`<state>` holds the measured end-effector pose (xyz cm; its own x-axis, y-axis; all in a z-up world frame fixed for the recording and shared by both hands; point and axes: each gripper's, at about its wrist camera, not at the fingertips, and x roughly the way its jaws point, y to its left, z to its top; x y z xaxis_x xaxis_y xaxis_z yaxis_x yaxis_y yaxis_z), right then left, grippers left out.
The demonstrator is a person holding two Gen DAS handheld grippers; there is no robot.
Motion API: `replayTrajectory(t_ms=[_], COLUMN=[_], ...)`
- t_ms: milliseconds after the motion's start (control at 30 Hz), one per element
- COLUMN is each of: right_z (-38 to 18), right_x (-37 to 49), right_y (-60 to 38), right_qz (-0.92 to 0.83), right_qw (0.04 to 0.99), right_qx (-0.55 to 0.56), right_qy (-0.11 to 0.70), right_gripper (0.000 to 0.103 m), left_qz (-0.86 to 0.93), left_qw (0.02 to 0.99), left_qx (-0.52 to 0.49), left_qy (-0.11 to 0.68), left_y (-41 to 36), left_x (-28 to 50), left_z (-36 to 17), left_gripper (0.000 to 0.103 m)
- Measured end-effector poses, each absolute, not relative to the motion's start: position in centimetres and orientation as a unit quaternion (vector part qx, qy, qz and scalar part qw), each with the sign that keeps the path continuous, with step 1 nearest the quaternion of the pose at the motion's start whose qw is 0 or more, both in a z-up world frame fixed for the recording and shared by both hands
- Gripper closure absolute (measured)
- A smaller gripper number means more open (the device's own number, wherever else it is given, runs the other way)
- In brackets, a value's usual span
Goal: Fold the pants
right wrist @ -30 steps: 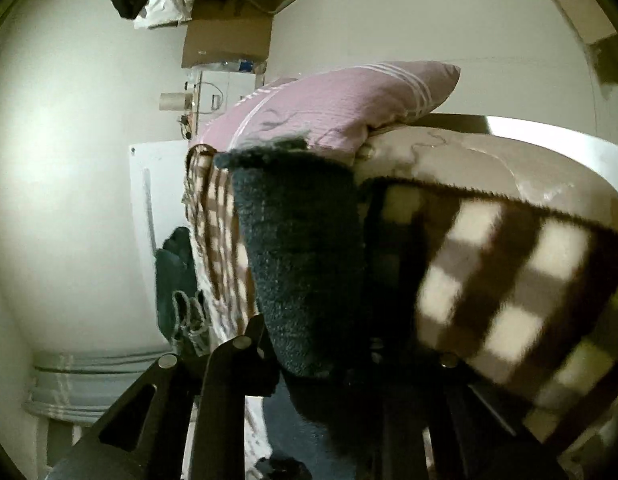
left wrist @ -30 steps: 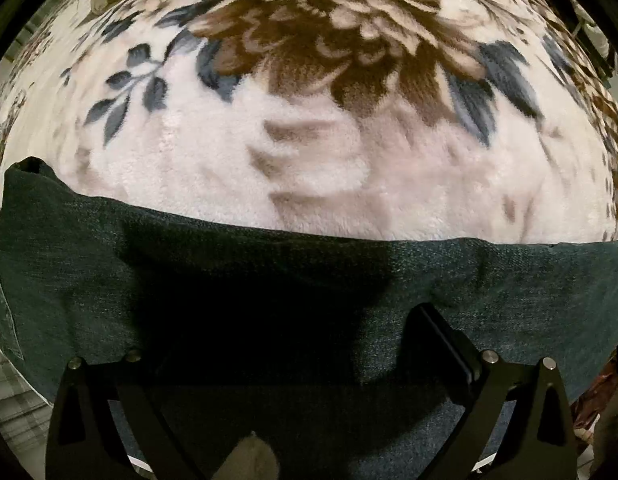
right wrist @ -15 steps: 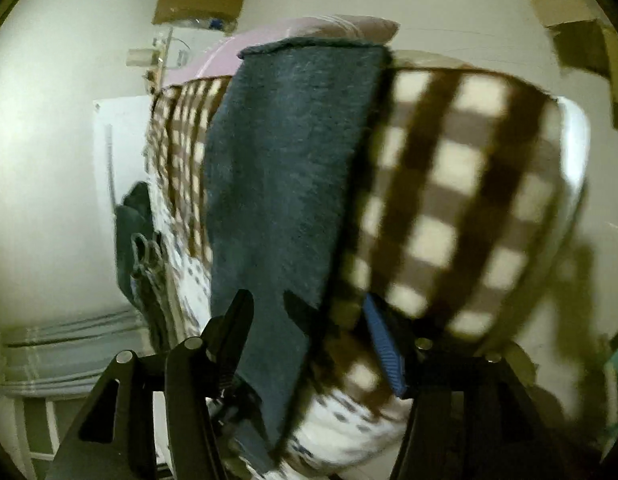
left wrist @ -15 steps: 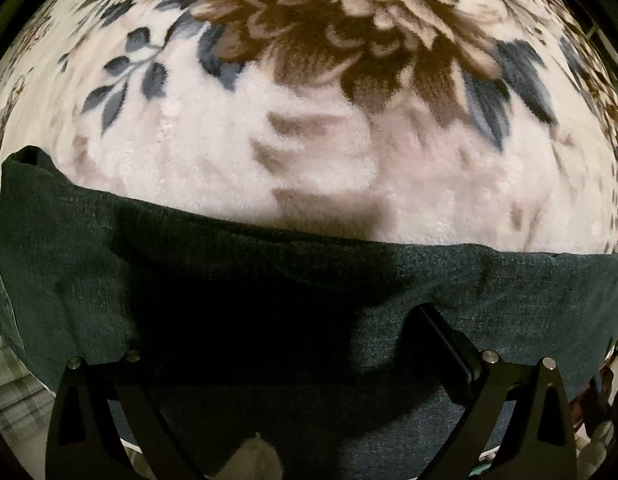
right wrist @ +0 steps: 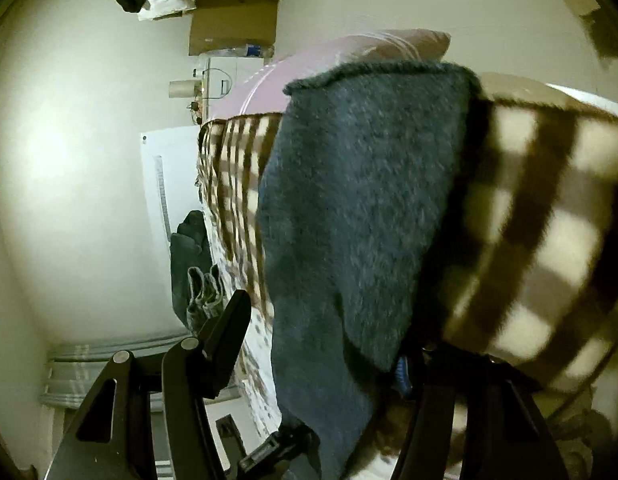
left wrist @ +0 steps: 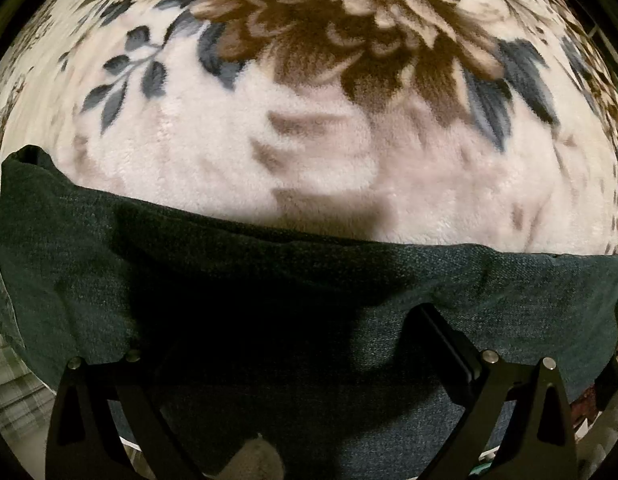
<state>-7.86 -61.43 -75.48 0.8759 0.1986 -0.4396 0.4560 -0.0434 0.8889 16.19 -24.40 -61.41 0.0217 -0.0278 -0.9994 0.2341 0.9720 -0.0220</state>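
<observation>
**A:** Two claws, and neither seems to be carrying much. Nearest the lens in the left wrist view, the left claw (left wrist: 277, 344) points straight down onto the pants (left wrist: 489, 288). One finger (left wrist: 441, 336) shows clearly, resting on the dark denim; the other is lost in shadow, so I cannot tell whether that claw is pinching cloth or merely pressing on it.

**B:** And the right one?

**A:** The right claw (right wrist: 321, 344) stands about half open. A pant leg (right wrist: 361, 208) hangs between its fingers, but the left finger (right wrist: 229, 320) stands clear of the cloth, so I judge it let go, not gripped.

**B:** Where do the pants lie, then?

**A:** On the bed. In the left view they form a smooth dark band across the flowered blanket (left wrist: 309, 140). In the right view the leg is laid over a brown checked blanket (right wrist: 549, 220), its hem up near a pink pillow (right wrist: 309, 68).

**B:** How far along?

**A:** Partway, I think. The cloth looks doubled lengthwise and one leg end is set down; at least one further fold and a smoothing seem left.
</observation>
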Motion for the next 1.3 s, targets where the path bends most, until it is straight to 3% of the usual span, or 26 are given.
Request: replayTrajectory(t_ms=[100, 167, 233, 300, 633, 900, 1100, 1300], right_z=[-75.5, -74.8, -74.1, -73.9, -64.1, -54.4, -53.7, -57.8], right_x=[-7.2, -6.4, -5.2, -4.7, -5.4, 1.0, 6.4, 9.8], right_y=[-62.1, -62.3, -62.7, -62.7, -58.4, -46.9, -35.4, -21.8], right_qz=[-0.105, -0.114, -0.148, -0.170, -0.211, -0.181, -0.123, -0.032], right_qw=[0.658, 0.671, 0.684, 0.686, 0.758, 0.842, 0.864, 0.869], right_qx=[0.710, 0.696, 0.663, 0.650, 0.551, 0.390, 0.295, 0.186], right_qy=[0.226, 0.229, 0.267, 0.278, 0.279, 0.326, 0.388, 0.457], right_gripper=[0.039, 0.049, 0.092, 0.095, 0.096, 0.096, 0.096, 0.096], left_qz=[-0.091, -0.092, -0.092, -0.091, -0.113, -0.121, -0.090, -0.036], left_qw=[0.711, 0.711, 0.712, 0.714, 0.715, 0.721, 0.732, 0.738], left_qx=[0.074, 0.075, 0.075, 0.075, 0.012, -0.056, -0.088, -0.108], left_qy=[0.693, 0.693, 0.692, 0.691, 0.690, 0.680, 0.669, 0.665], left_y=[-24.4, -24.3, -24.3, -24.4, -22.0, -14.3, -5.1, 3.6], left_x=[16.2, 16.2, 16.2, 16.2, 16.3, 17.5, 17.4, 17.8], left_z=[-61.5, -61.5, -61.4, -61.5, -58.6, -53.7, -51.9, -53.0], left_gripper=[0.000, 0.000, 0.000, 0.000, 0.000, 0.000, 0.000, 0.000])
